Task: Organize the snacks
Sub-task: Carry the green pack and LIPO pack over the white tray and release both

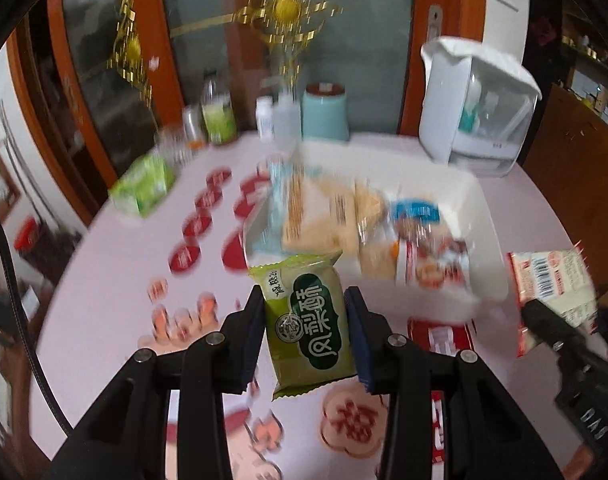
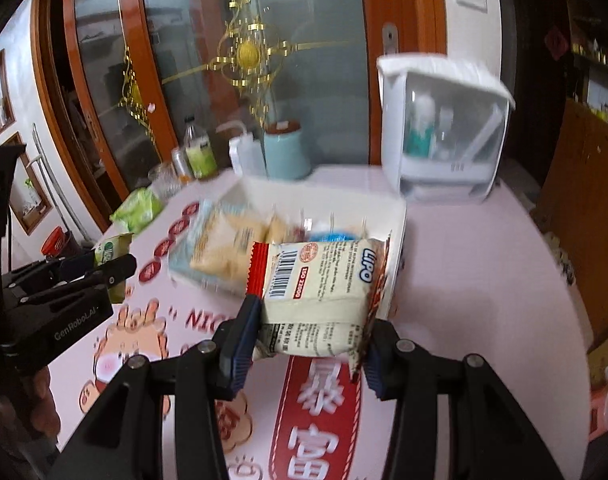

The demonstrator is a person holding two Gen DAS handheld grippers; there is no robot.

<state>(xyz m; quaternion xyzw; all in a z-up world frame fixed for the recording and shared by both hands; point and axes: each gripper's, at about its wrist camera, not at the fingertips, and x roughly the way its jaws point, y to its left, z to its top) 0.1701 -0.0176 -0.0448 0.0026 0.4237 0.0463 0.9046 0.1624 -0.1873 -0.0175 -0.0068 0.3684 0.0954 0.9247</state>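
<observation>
Pink printed table (image 2: pixel 464 264) carries a white open bin (image 2: pixel 400 216), already part-filled with wrapped snacks — evidently the collection point. Both grippers are held raised in front of it. Right gripper (image 2: pixel 310 344) is clamped on the cream-and-red LIPO packet (image 2: pixel 316 292), gripped by its sides, just beside the bin's near wall, probably so it drops in flat. Left gripper (image 1: pixel 306 332) pinches the green pastry packet (image 1: pixel 308 320) upright — short of the bin, likely waiting its turn.
</observation>
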